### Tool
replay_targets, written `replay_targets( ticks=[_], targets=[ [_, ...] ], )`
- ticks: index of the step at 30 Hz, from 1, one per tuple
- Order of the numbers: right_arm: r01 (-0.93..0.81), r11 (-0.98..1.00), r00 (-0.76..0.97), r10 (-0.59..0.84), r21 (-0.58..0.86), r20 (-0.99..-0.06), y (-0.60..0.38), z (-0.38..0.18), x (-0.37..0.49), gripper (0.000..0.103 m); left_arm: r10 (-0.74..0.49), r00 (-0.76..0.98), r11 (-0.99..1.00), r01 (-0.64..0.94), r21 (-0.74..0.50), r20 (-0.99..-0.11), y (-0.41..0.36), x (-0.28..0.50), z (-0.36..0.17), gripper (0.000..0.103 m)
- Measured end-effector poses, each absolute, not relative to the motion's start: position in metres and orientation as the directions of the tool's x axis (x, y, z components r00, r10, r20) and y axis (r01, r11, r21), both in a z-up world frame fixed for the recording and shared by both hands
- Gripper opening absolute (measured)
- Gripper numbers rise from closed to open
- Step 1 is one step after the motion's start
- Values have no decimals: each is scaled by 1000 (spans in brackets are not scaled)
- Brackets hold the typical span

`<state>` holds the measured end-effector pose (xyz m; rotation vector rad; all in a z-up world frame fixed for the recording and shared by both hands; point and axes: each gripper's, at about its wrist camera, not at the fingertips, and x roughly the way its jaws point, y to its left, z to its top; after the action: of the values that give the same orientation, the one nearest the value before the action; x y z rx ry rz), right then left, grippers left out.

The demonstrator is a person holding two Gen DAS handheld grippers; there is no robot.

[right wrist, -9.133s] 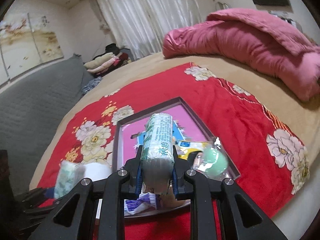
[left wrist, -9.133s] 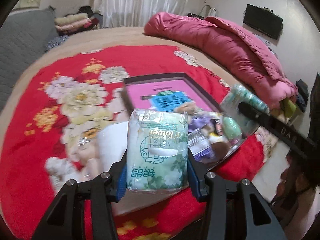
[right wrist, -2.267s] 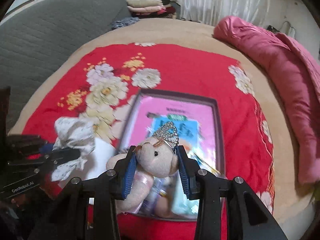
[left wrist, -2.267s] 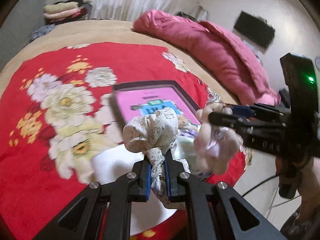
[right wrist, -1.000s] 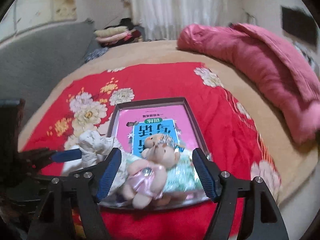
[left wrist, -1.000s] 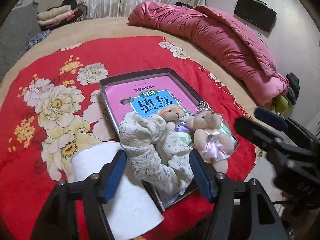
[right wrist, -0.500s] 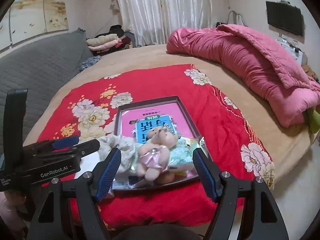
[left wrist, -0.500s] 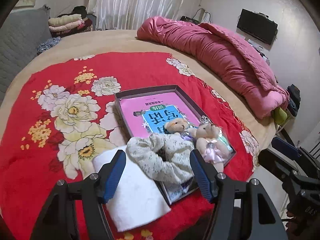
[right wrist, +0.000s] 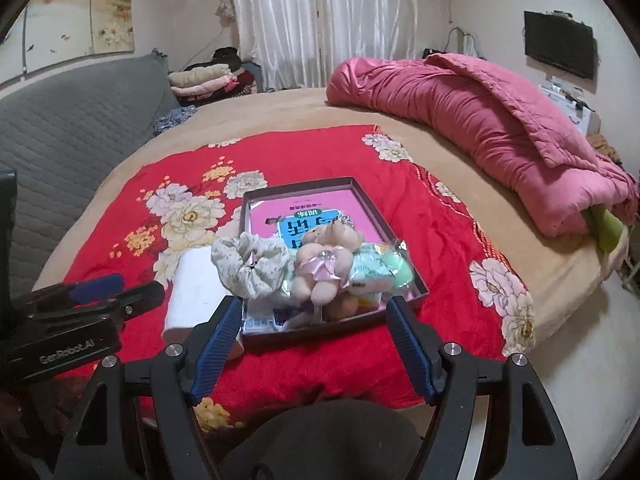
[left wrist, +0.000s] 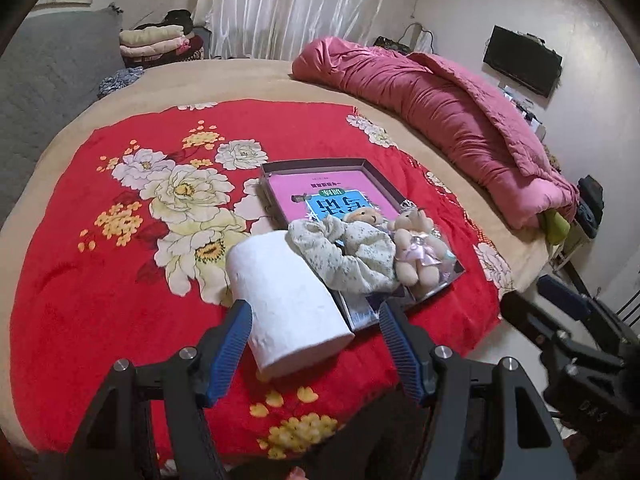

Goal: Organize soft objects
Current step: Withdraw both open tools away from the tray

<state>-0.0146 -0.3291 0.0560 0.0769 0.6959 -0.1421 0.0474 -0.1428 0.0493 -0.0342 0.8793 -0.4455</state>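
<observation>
A dark shallow box (left wrist: pixel 316 166) (right wrist: pixel 408 276) lies on the red flowered blanket (left wrist: pixel 100 280) (right wrist: pixel 312 152), lined with a pink book. In its near end sit a floral scrunchie (left wrist: pixel 348 254) (right wrist: pixel 250 264), two small teddy bears (left wrist: pixel 416 248) (right wrist: pixel 324 264) and pale green packets (right wrist: pixel 380 272). A white tissue roll (left wrist: pixel 288 300) (right wrist: pixel 196 296) lies on the blanket left of the box. My left gripper (left wrist: pixel 316 340) is open above the blanket's near edge, nothing between its fingers. My right gripper (right wrist: pixel 312 332) is open too, held back from the box.
A rumpled pink quilt (left wrist: pixel 440 100) (right wrist: pixel 480 120) lies along the bed's far right. A grey padded headboard (right wrist: pixel 72 128) stands at left, folded clothes (left wrist: pixel 156 40) at the back. A black screen (left wrist: pixel 520 60) hangs on the right wall. Floor shows past the bed's right edge.
Both grippers have drawn back from the box, so the box and its contents look smaller and farther. The scrunchie and the bear stay in the box.
</observation>
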Motion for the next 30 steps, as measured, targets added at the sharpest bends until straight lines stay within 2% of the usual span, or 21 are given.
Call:
replay_targets(
  ticks=[7,30],
  targets=[
    [171,985,776,-137,-3,-615,-310,56,-37,76,-388,547,904,381,-191,-742,-146,26,48,66],
    [178,984,751,-137,-2,-646,-304,40,-47,76,-323,570,925,358,-126,-756,-142,-4,36,66]
  ],
)
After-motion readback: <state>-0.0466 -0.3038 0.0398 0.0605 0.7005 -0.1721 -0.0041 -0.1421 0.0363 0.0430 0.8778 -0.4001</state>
